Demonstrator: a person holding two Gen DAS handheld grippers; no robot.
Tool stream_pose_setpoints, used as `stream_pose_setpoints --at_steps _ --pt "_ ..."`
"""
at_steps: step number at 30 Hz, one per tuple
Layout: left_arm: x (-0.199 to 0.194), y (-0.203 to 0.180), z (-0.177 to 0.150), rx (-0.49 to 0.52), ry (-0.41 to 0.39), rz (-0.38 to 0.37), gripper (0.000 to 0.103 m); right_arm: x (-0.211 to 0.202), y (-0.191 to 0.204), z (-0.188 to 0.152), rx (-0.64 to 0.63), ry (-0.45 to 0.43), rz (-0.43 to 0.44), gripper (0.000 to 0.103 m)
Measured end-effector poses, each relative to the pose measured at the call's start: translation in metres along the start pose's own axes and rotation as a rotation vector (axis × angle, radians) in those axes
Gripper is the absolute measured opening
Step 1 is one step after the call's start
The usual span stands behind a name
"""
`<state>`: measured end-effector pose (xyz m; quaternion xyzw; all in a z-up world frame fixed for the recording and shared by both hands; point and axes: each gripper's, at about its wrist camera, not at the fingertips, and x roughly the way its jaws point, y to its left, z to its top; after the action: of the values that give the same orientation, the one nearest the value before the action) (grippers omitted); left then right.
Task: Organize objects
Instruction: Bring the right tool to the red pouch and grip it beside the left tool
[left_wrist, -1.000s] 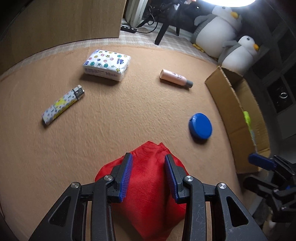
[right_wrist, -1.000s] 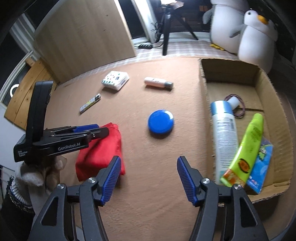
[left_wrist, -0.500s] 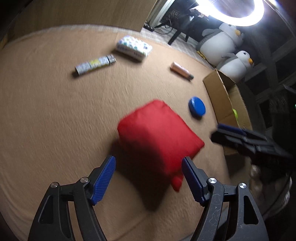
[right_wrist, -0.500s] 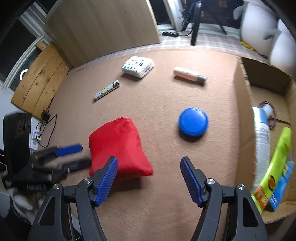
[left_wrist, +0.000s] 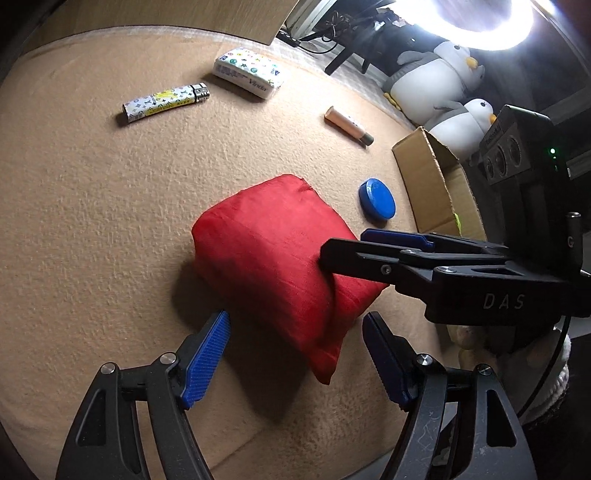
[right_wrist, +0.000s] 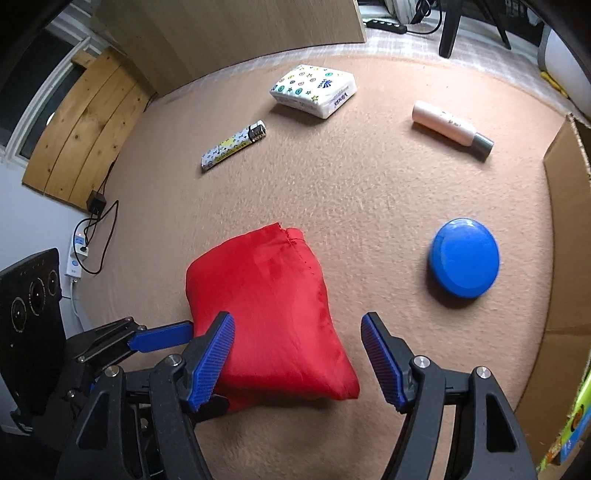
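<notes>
Left gripper (left_wrist: 295, 354) jaws apart, nothing clamped; red fabric pouch (left_wrist: 273, 258) lies on the tan carpet (left_wrist: 92, 221) just ahead, one corner between the fingers. Right gripper comes in from the right against the pouch's side.

Right wrist view: right gripper (right_wrist: 297, 356) spread wide, straddling the pouch's near end, not squeezing. Blue round lid (right_wrist: 463, 258) lies right of the pouch, beside the cardboard box (right_wrist: 569, 229).
</notes>
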<state>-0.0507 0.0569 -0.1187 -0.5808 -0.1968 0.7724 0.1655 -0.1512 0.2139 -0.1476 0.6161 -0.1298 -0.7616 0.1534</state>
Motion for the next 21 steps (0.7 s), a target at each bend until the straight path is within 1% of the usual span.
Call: stream_pose_setpoints --at_steps 3,5,7,10,16,21 --pt "0.003 0.000 0.001 -0.004 0.004 -0.013 0.075 0.002 0.001 0.002 -0.001 0.003 0.004 0.067" --pt "0.005 -0.001 0.001 0.001 0.008 -0.014 0.069 0.004 0.003 0.003 -0.009 0.008 0.009 0.067" --pt "0.006 -0.002 0.001 0.006 0.010 -0.009 0.068 0.005 0.005 0.003 -0.014 0.013 0.014 0.067" --pt "0.007 -0.002 0.002 0.011 0.010 -0.008 0.061 0.006 0.006 0.001 -0.020 0.025 0.034 0.067" --pt "0.005 -0.005 0.004 0.021 0.006 -0.005 0.058 0.004 0.010 -0.002 -0.037 0.014 0.025 0.064" --pt "0.003 -0.019 0.008 0.045 -0.005 -0.002 0.057 -0.006 0.007 -0.005 -0.030 -0.015 0.017 0.062"
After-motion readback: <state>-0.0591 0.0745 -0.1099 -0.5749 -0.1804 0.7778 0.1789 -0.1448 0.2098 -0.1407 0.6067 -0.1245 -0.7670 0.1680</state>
